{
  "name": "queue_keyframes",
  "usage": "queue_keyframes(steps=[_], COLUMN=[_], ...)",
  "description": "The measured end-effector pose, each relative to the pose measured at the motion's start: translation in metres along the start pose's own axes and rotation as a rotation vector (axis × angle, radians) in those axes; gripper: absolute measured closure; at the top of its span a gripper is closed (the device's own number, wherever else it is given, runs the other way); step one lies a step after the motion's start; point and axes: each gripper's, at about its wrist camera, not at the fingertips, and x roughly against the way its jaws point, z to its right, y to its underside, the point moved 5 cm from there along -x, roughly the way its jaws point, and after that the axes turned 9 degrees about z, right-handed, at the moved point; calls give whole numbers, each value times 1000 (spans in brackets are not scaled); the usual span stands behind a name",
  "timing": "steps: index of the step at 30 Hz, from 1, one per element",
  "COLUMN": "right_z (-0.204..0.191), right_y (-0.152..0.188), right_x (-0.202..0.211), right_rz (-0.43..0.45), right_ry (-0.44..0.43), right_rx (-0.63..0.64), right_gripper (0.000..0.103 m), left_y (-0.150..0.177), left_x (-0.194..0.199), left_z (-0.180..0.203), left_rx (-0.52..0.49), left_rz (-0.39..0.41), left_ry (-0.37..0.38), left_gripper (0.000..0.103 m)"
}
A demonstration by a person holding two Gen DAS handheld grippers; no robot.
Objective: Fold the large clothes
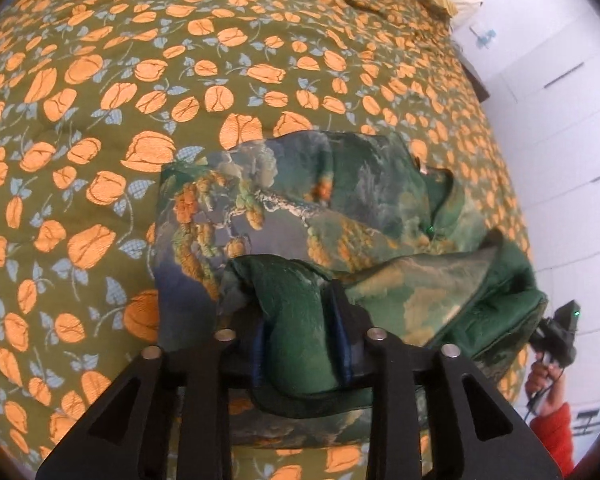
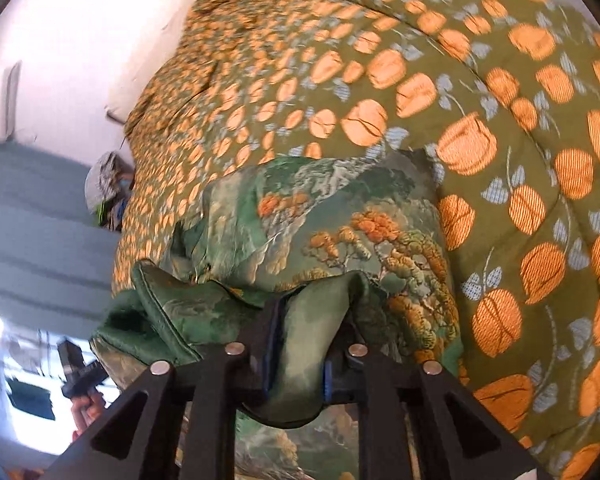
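1 bed (image 1: 100, 80), quilt printed with orange flowers. 1 green scenic-print garment (image 1: 300, 208) lies part-folded near its edge; looks light, soft, satiny, likely slippery, so best taken at hems or corners. 2 claws: left claw (image 1: 300, 344) and right claw (image 2: 300, 352) each part-open with a bunched fold of fabric between the pads.

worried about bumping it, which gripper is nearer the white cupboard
Right. The right gripper is off the bed's edge on the cupboard side; the left gripper is over the bed, farther from it. Both hold the garment.
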Motion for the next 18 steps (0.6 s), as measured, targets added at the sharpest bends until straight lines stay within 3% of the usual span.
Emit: queue_keyframes(steps=[1,3,4,6,12,15,18], right_z=[2,1,-1,-5,-19,-23,-26], right_y=[-2,-7,-9,-14,-35,-29,-8], right_x=[-2,-3,0,6,34,40,24], right_rz=[-7,-21,-18,-16,59,63,-14], right_ry=[-5,-43,-64,-93,-104,-22,80], right_rx=[-32,-100,-127,-162,-64,117,323], right_gripper=[79,54,49,33,28,28,27], left_y=[-1,-5,-8,-12,-18,-3,9], left_x=[2,8,14,27,48,36,14], left_z=[0,1,2,2,-15,-13,-7], left_rx=[11,15,4,-17,-33,-135,-219], left_rz=[-2,11,32,74,112,50,14], left_ry=[22,45,44,28,66,106,57], left_gripper=[61,43,37,16,13,9,9])
